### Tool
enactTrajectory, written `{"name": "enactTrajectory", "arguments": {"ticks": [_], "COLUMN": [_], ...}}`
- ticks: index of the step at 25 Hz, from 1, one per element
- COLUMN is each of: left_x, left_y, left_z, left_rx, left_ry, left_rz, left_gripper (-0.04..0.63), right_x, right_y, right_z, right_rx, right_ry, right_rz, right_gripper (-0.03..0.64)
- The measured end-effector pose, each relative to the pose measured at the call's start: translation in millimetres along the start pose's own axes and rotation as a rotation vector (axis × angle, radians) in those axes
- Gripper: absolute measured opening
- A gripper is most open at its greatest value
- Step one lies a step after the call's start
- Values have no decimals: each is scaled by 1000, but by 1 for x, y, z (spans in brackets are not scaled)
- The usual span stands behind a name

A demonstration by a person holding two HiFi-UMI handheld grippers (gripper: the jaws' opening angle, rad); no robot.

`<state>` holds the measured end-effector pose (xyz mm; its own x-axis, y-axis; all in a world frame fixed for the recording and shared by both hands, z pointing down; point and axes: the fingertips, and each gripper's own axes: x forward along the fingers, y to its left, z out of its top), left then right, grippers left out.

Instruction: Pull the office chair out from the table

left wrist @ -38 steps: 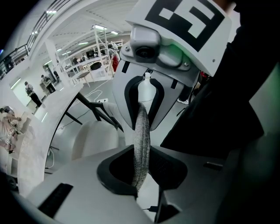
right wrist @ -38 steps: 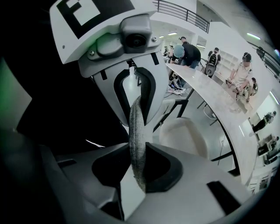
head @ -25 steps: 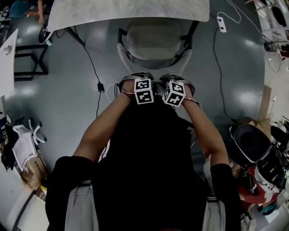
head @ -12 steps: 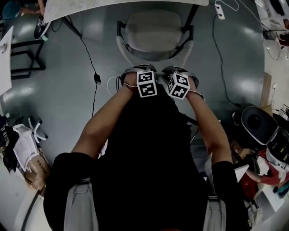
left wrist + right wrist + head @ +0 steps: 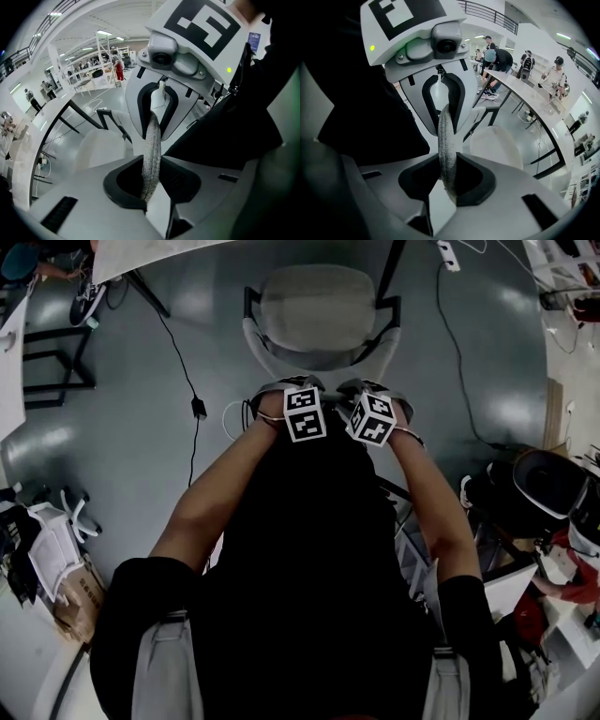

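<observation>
Clamped onto the mesh top rim of the office chair with the left hand-held gripper, and likewise with the right hand-held gripper just beside it (pinched flat, as read in both gripper views). Found standing on the grey floor, seat clear of the worktop edge at the top of the head view, so judged largely drawn out already.

To finish well: pull straight back and level, matching both grips so as not to swivel the seat. Avoid lifting or pressing down, to spare the backrest any tilt and the wheels any snag. Mind the black cable trailing on the floor to the left, and steer clear of it. Step back steadily rather than tugging from the arms alone.

Cannot see the chair's base or wheels, hidden under the seat. Cannot see the floor behind, blocked by the torso. Only a corner of the worktop caught, cut off at the frame's top. Hard to tell from above exactly where along the rim each grip sits.
</observation>
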<state>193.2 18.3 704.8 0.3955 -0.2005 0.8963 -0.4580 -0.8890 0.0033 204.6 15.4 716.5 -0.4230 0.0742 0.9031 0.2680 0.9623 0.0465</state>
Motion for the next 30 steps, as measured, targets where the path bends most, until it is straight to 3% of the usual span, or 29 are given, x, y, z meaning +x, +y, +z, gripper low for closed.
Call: {"name": "enactTrajectory", "arguments": {"ticks": [9,30], "left_x": [3,9], "left_y": [-39,-119], "left_z": [9,12], "left_rx": [13,-14], "left_ry": [13,75], "left_rz": [-18,28], "left_gripper": [87,87], "right_x": [-10,-21], "right_y": [34,113], "right_z": [-14,-33], "right_rx": [-14,-60], "right_ry": [-2,-17], "right_rz": [14,59], "right_gripper": [94,94]}}
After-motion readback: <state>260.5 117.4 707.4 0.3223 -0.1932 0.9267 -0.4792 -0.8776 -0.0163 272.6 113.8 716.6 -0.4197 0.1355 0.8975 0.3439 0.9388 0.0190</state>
